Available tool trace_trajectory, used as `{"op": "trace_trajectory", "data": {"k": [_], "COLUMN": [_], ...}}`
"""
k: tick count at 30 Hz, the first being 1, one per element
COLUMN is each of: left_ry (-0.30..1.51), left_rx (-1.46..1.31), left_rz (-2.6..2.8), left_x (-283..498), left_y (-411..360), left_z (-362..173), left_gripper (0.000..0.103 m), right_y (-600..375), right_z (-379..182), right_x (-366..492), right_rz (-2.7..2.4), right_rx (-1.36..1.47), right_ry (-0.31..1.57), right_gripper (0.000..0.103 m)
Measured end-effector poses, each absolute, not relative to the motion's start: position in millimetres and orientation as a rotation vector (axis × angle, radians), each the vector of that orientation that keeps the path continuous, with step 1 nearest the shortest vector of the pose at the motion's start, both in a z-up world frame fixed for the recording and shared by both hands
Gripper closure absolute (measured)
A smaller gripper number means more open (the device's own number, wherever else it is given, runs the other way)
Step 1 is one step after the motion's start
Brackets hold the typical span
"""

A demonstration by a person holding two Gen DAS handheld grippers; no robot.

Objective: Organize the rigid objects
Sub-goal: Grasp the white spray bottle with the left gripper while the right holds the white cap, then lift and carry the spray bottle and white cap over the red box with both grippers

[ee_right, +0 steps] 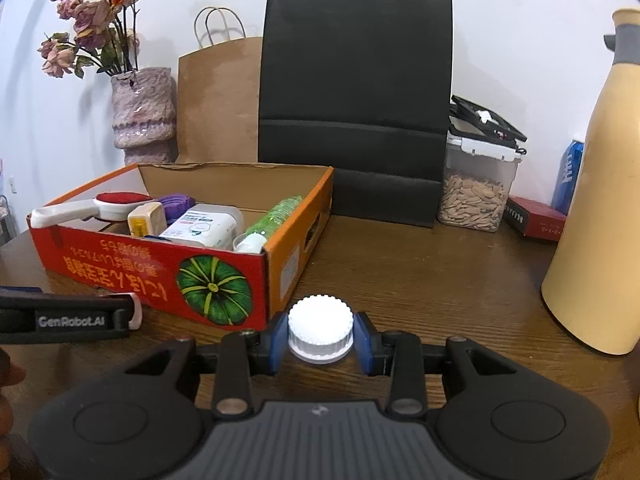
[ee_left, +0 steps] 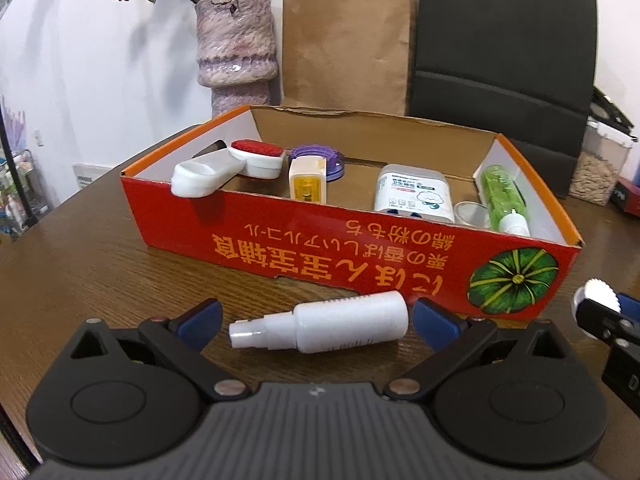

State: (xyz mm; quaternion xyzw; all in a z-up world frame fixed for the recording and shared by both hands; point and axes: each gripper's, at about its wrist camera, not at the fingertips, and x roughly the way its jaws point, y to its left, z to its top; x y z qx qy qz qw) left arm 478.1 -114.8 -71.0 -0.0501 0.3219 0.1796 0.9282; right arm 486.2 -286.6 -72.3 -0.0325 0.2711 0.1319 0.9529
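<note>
A white spray bottle (ee_left: 320,326) lies on its side on the brown table, just in front of the red pumpkin-print box (ee_left: 360,256). My left gripper (ee_left: 318,314) is open, its blue pads (ee_left: 204,316) on either side of the bottle and apart from it. My right gripper (ee_right: 320,336) is shut on a white ribbed cap (ee_right: 320,318), held above the table near the box's right front corner (ee_right: 240,280). The box holds a white and red lint brush (ee_left: 224,164), a yellow-white block (ee_left: 306,182), a wipes pack (ee_left: 412,194) and a green bottle (ee_left: 500,196).
Behind the box stand a purple vase (ee_right: 142,112) with dried flowers, a brown paper bag (ee_right: 220,100) and a black bag (ee_right: 356,112). To the right are a seed container (ee_right: 476,188), a red book (ee_right: 534,216), a blue can (ee_right: 570,176) and a tall cream jug (ee_right: 600,200).
</note>
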Motion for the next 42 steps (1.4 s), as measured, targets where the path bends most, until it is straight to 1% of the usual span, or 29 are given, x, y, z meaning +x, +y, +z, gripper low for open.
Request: {"op": "trace_trajectory", "data": {"k": [17, 19, 22, 24, 34, 42], "left_ry": [0.745, 0.745, 0.744, 0.744, 0.739, 0.695], "left_rx": [-0.126, -0.129, -0.153, -0.149, -0.149, -0.125], "left_rz": [0.464, 0.454, 0.427, 0.421, 0.386, 0.363], "left_x": [509, 509, 508, 507, 502, 490], "left_y": [-115, -115, -111, -112, -111, -115], "left_z": [-85, -85, -85, -85, -83, -76], "left_gripper": [0.000, 0.000, 0.004, 0.005, 0.005, 0.005], "right_y": [-292, -291, -291, -291, -293, -291], "right_z": [-79, -79, -79, -79, -78, -76], "right_x": [504, 504, 503, 503, 498, 487], "right_rz": [0.280, 0.281, 0.279, 0.280, 0.275, 0.276], "right_rx": [-0.069, -0.070, -0.071, -0.072, -0.070, -0.082], "right_ry": [0.563, 0.564, 0.564, 0.564, 0.548, 0.518], "right_gripper": [0.069, 0.069, 0.069, 0.069, 0.069, 0.069]}}
